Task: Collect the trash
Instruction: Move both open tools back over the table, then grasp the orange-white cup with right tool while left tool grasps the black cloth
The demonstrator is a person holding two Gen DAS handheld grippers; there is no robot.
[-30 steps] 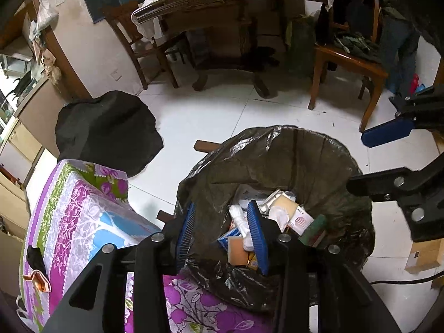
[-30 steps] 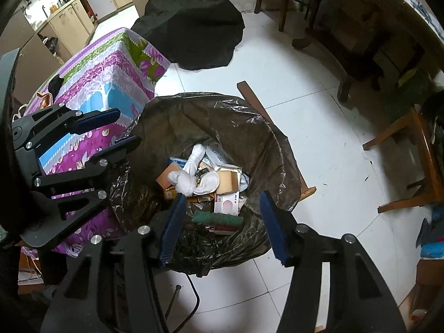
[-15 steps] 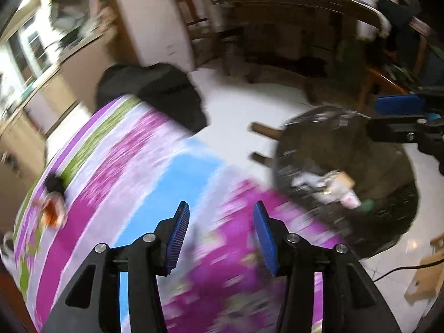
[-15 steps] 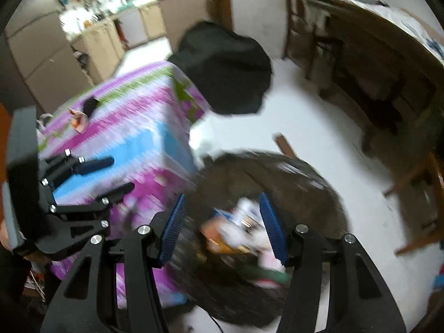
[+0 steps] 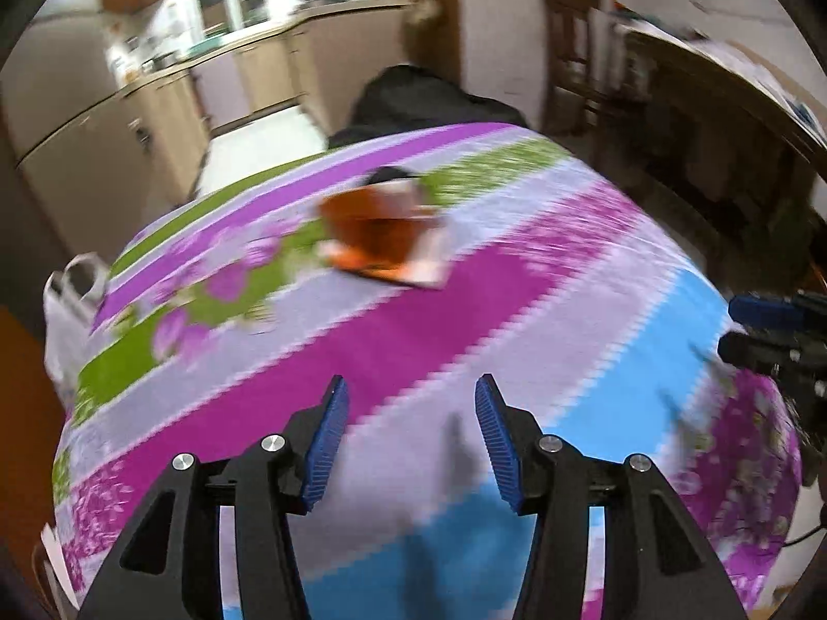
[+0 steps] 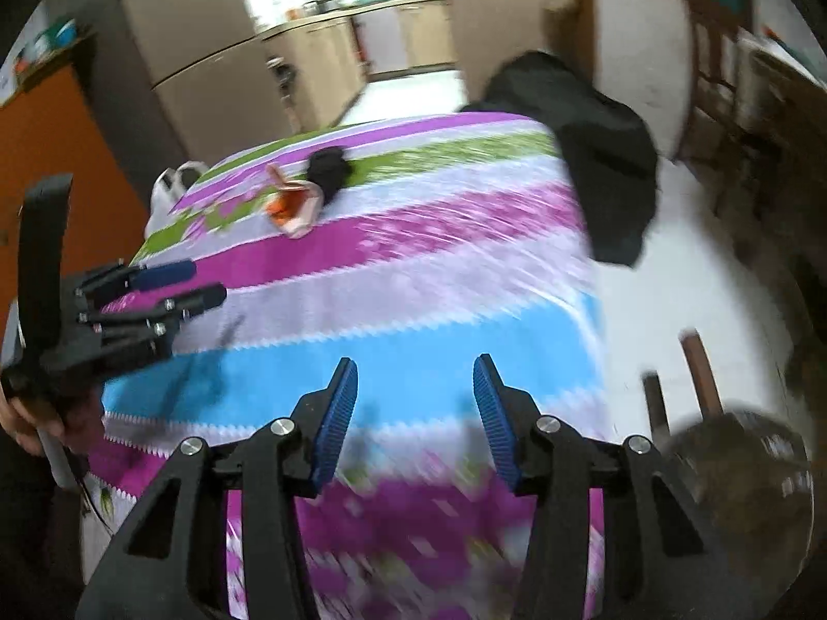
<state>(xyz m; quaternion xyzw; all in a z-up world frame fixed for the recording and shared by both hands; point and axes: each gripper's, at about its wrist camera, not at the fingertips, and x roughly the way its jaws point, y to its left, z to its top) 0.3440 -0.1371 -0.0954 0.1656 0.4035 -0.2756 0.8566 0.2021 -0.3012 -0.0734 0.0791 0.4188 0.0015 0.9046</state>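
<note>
I see both views motion-blurred: left gripper (image 5: pixel 406 436) and right gripper (image 6: pixel 413 416) spread, empty above the tabletop (image 5: pixel 465 320); orange wrapper (image 5: pixel 382 237) lies far side, details unreadable.

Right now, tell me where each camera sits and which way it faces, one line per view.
Left wrist: sits on the left tongs, looks forward and down over the striped tablecloth toward the orange wrapper and kitchen; own open blue fingers show, and the right tongs at the right edge.
Right wrist: sits on the right tongs, faces the same table; own open fingers, the left tongs and holding hand at left, trash bag lower right.
Shared: tablecloth, wrapper, black cloth.
</note>
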